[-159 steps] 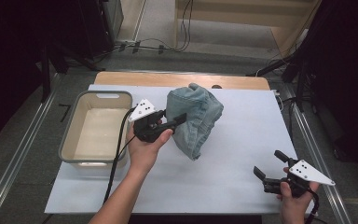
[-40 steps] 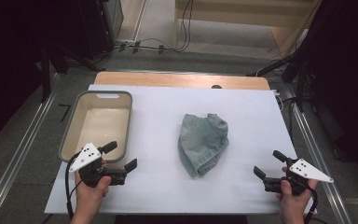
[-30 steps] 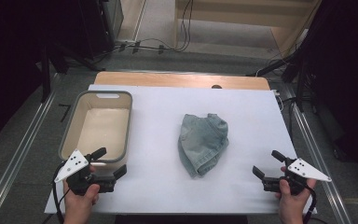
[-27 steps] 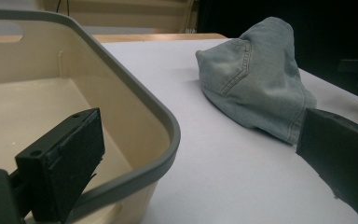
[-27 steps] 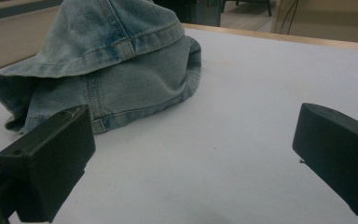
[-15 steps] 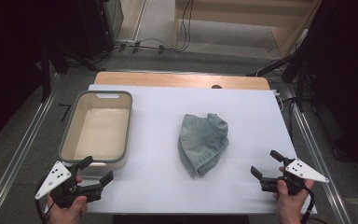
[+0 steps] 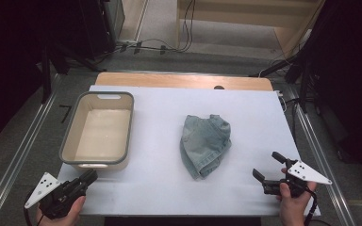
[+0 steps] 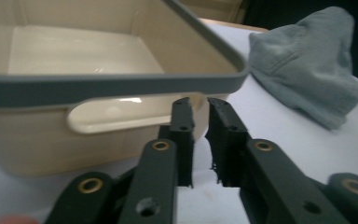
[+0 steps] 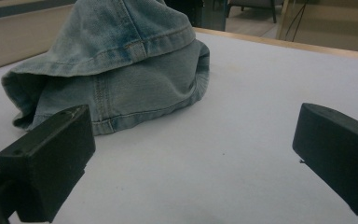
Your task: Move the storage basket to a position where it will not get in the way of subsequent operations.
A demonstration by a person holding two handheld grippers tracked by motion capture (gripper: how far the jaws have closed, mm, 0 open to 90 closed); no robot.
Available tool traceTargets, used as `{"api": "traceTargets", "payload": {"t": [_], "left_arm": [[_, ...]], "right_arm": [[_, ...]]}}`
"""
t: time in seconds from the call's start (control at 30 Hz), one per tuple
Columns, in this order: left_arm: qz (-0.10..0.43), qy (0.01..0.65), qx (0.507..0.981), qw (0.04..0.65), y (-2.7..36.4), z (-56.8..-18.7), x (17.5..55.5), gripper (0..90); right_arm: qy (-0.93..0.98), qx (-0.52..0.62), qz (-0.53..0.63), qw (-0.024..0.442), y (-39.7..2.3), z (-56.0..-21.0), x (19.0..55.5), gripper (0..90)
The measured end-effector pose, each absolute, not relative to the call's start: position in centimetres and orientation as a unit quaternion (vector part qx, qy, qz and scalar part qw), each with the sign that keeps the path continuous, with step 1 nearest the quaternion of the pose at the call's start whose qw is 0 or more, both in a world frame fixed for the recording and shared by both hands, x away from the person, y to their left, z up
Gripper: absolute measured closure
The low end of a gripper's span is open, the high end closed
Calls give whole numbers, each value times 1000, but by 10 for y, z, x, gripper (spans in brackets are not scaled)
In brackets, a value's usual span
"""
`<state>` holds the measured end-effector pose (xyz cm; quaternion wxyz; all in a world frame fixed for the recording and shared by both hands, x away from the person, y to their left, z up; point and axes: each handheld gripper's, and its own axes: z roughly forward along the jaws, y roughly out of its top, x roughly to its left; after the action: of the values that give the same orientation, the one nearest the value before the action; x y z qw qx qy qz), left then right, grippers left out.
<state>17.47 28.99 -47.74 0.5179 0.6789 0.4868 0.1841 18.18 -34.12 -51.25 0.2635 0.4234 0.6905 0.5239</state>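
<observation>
Denim piece (image 7: 204,145) lies crumpled near mid-table on the white sheet (image 7: 160,188), well apart from both tools; beige tub (image 7: 101,129) w/ grey rim sits at its 9 o'clock, empty as far as I can see. L gripper (image 7: 86,179) is down at the table's 7 o'clock corner, just beside the tub's near wall; its jaws have just been closing and now stand clenched w/ nothing btwn them, a thin slit left. R gripper (image 7: 268,167) at approx 4 o'clock from the cloth, jaws spread wide, holding nothing, pointed toward the denim. Looks like a pause btwn steps: cloth set down, both hands parked at the near edge. Next move prob calls for R tool to go fwd toward 10 o'clock, get one pad under a hem fold and pinch; L must reopen first if it's to help.
</observation>
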Motion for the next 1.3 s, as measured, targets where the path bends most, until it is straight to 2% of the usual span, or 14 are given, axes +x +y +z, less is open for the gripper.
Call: {"api": "traceTargets", "payload": {"t": [0.07,0.43,1.3], "left_arm": [[185,494,685,503,292,-482,179,881],[172,504,706,466,286,-498,200,887],[179,511,704,459,284,-498,222,887]], "right_arm": [[690,424,524,263,-341,-513,183,0],[699,416,519,263,-338,-513,184,0],[708,413,509,262,-332,-516,192,0]]}}
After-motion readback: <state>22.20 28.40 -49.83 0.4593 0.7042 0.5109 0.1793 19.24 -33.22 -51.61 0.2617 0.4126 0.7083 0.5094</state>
